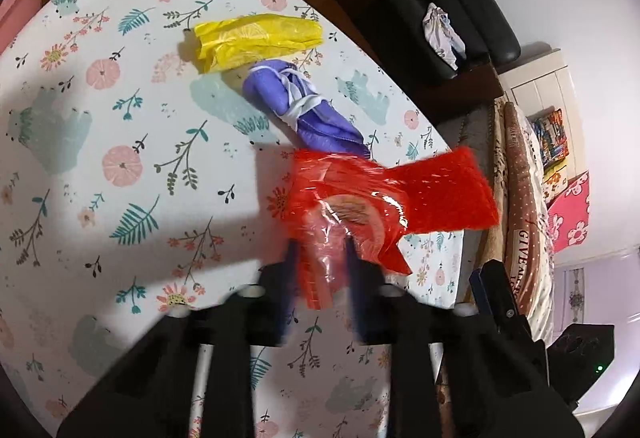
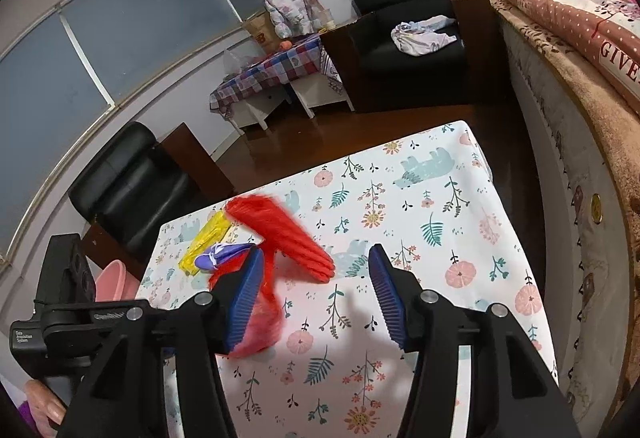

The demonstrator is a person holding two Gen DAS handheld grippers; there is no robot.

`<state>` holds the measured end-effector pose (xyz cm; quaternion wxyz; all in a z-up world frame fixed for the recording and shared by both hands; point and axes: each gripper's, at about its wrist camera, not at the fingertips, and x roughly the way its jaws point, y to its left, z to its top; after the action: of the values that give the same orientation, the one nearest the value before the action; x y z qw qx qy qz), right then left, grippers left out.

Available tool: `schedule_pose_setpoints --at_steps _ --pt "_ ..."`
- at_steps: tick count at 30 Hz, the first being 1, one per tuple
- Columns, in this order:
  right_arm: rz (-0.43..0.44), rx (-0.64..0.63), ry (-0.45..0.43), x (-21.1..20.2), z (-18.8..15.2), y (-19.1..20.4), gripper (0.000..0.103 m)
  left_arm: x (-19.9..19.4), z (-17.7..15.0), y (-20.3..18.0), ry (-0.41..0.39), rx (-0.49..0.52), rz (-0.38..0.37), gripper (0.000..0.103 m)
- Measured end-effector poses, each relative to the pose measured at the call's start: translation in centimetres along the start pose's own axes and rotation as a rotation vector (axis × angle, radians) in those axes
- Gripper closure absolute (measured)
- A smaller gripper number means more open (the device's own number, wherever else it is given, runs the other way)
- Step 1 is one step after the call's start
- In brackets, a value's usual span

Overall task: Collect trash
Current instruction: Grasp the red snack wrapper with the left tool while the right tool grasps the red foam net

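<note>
red plastic bag pinched between the left gripper jaws — right gripper jaws gape, empty.

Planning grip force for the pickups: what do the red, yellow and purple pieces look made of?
Red bag, in the left tool: thin glossy plastic film, translucent, with shiny crinkles and a ribbed flap.
Yellow piece: likely thin plastic film too, crumpled with a soft sheen.
Purple item: looks like matte soft plastic or fabric, bundled in a white tie; hard to tell which.
</note>
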<state>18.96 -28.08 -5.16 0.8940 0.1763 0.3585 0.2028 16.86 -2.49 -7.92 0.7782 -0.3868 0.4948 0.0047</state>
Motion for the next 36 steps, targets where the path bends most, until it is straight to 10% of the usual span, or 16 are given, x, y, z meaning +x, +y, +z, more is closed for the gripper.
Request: schedule_pose_setpoints --at_steps 10,27,32,36 --pt "-0.012 -0.036 -0.008 -0.2 0.2 0.4 0.041 -4.3 -1.3 -0.4 -0.115 0.152 0.057 0.101" --pt "-0.292 0.026 0.077 8.5 3.1 0.8 0.041 -10.8 -1.9 0.9 -0.356 0.426 0.178 0.101" --pt "-0.345 -0.002 0.132 10.5 2.7 1.1 0.087 -11.7 -1.5 1.8 -0.373 0.42 0.174 0.101" --pt "-0.348 0.001 0.126 9.7 1.9 1.0 0.097 -12.1 -1.7 2.2 -0.376 0.423 0.165 0.101"
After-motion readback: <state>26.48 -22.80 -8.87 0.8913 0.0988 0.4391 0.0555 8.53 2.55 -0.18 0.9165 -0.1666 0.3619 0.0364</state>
